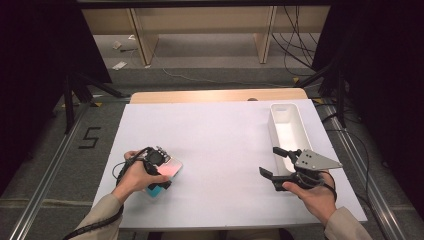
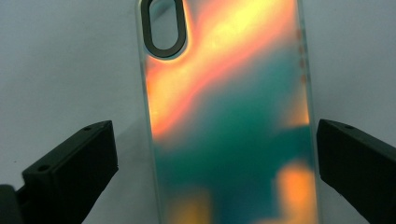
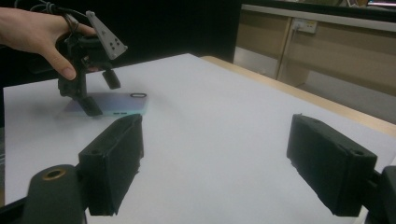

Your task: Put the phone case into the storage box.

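left gripper (image 1: 159, 172) poised over phone case (image 2: 229, 116), fingers (image 2: 70, 168) spread, straddling case flat on worktop (image 1: 220, 145) near left edge, ready to pinch. right gripper (image 1: 277, 164) idle, fingers apart, beside white tray (image 1: 290, 125).

- The high view looks forward and down from above the person's edge of the table (image 1: 215, 130), taking in the whole white surface and the floor beyond.
- The left gripper view looks straight down, very close, on the phone case (image 2: 229, 116) near the surface's front left corner.
- The right gripper view looks low across the surface from its right side, sharing that phone case (image 3: 112, 103) and the left gripper (image 3: 95, 91).
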Action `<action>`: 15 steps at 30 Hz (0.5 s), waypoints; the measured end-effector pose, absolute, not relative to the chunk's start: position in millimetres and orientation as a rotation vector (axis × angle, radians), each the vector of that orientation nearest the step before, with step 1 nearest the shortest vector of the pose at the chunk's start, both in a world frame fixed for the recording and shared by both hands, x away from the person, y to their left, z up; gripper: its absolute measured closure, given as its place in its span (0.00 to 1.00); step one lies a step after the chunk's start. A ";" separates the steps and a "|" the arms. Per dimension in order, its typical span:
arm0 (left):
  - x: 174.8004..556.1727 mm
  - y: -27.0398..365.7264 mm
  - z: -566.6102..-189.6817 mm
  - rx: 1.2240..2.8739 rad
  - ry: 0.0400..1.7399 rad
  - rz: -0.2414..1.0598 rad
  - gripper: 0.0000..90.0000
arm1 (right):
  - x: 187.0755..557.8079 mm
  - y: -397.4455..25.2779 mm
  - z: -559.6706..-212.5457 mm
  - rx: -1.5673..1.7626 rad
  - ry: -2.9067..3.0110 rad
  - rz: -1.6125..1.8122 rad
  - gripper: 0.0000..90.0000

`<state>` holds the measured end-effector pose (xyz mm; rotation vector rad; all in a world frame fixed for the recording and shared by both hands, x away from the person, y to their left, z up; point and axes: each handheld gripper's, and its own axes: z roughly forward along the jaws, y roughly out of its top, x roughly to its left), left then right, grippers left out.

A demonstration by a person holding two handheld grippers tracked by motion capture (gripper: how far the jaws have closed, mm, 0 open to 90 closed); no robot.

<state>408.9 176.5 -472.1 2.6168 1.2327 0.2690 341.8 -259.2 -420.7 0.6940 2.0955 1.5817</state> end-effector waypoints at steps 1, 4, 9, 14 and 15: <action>408.9 176.5 -472.3 2.617 1.237 0.268 0.00 | 341.8 -259.2 -420.7 0.694 2.095 1.582 0.22; 409.2 177.1 -473.2 2.612 1.244 0.260 0.00 | 341.7 -259.2 -420.7 0.695 2.097 1.581 0.22; 410.2 177.7 -474.5 2.613 1.251 0.243 0.00 | 341.9 -259.0 -421.1 0.695 2.100 1.579 0.22; 411.7 177.3 -473.9 2.606 1.275 0.206 0.03 | 341.9 -258.9 -421.1 0.695 2.100 1.579 0.22; 412.0 177.2 -473.7 2.608 1.279 0.200 0.03 | 341.9 -258.9 -421.1 0.695 2.101 1.579 0.22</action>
